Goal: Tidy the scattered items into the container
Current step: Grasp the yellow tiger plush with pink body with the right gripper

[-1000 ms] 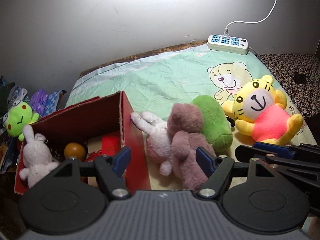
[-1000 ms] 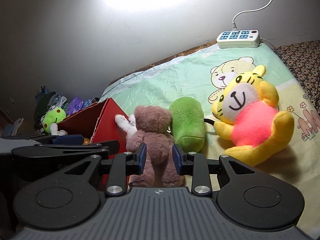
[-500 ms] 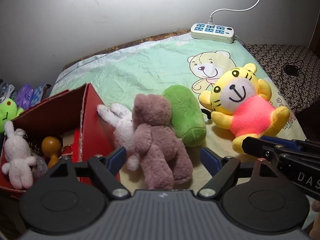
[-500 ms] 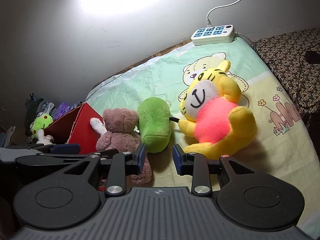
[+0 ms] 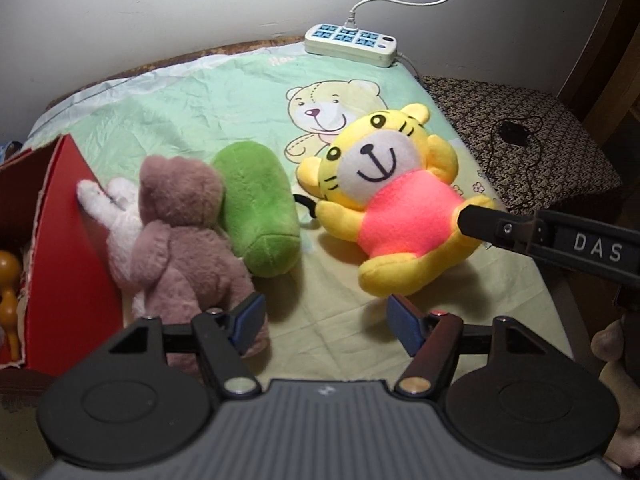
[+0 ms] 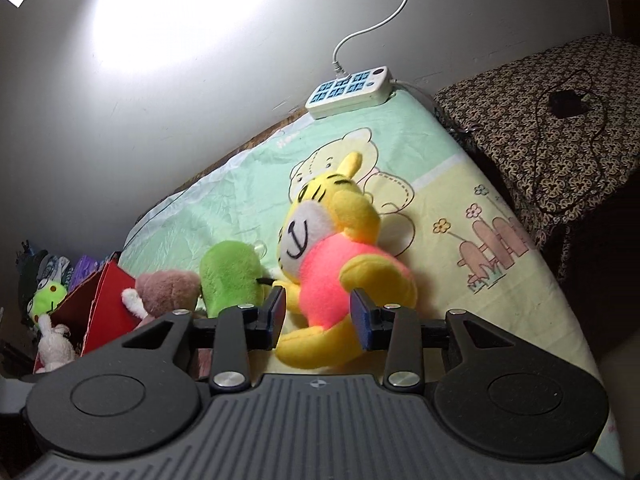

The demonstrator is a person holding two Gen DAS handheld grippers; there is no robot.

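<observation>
at the far left sits the red box, open at the top, with an orange toy inside it; in my right wrist view a white bunny lies in the box and a green frog toy sits just behind it. a second white bunny leans against the outer wall of the box, and the brown bear sits touching it, back turned to me. my left hand-held gripper hangs just right of the bear, its jaws apart after having just been closing, with only bare sheet between them; the left pad is right beside the bear's hip, though i cannot tell if it touches. next along, the green plush lies pressed against the bear's side. right of that, the yellow tiger in a pink shirt lies on its back on the bed. my right hand-held gripper has its jaws apart, just been opening, and the tiger's pink belly and yellow leg sit between the pads without being squeezed. at the head of the bed, near the wall, lies the white power strip.
</observation>
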